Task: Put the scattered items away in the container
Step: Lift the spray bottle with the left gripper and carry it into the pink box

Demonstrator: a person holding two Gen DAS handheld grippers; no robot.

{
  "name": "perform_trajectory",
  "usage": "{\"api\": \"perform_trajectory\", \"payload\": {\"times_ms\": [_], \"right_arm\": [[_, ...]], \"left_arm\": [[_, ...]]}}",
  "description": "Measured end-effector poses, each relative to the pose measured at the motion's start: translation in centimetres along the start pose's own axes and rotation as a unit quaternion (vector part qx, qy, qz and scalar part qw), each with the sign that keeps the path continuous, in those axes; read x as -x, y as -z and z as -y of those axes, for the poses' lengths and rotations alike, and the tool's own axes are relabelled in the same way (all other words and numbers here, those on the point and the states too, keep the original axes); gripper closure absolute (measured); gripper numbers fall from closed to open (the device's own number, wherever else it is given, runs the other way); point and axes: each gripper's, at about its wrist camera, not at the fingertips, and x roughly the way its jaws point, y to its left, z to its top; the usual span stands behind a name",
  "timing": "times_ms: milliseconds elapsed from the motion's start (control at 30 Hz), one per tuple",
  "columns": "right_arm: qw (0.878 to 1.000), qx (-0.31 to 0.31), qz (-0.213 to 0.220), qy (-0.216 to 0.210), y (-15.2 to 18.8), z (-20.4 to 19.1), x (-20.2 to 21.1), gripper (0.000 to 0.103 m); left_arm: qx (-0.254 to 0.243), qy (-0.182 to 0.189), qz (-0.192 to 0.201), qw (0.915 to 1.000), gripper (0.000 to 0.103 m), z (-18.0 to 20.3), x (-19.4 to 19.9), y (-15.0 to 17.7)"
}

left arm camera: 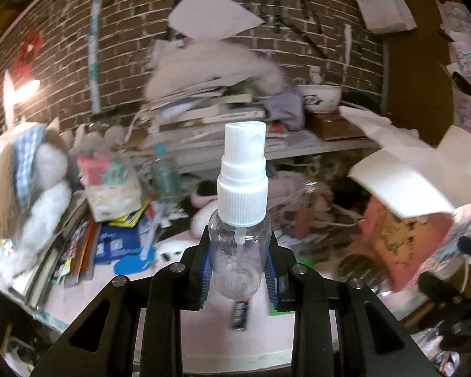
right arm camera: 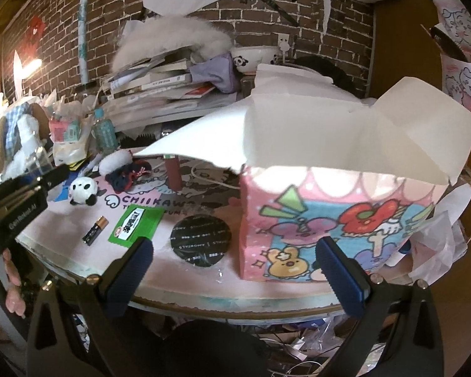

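So we've got the little clear spray bottle (left arm camera: 241,245) pinched upright in our left gripper (left arm camera: 241,278), blue pads squeezing its body on both sides, white pump cap sticking up past the fingertips. Holding it low on the body keeps the nozzle clear, which should make dropping it in easy. The pink cartoon box (right arm camera: 329,220), flaps folded open, sits just ahead of our right gripper (right arm camera: 235,270), whose fingers are spread wide with nothing between them, probably waiting its turn. Left of those fingers the battery (right arm camera: 94,230), green packet (right arm camera: 135,224) and black round coaster (right arm camera: 200,240) are lying loose on the table.
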Motion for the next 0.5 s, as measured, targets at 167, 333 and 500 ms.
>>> {"api": "perform_trajectory", "payload": {"times_ms": [167, 333, 500], "right_arm": [[1.0, -0.006, 0.007, 0.006, -0.3, 1.1, 0.7, 0.0], [1.0, -0.016, 0.006, 0.012, -0.4, 2.3, 1.0, 0.0], [1.0, -0.021, 0.006, 0.015, -0.4, 3.2, 1.1, 0.0]], "left_arm": [[-0.02, 0.038, -0.014, 0.999, 0.079, 2.4, 0.2, -2.9], [-0.061, 0.066, -0.015, 0.9958, 0.079, 6.1, 0.4, -5.4], [-0.093, 0.103, -0.032, 0.9899, 0.079, 9.6, -0.3, -7.1]]}}
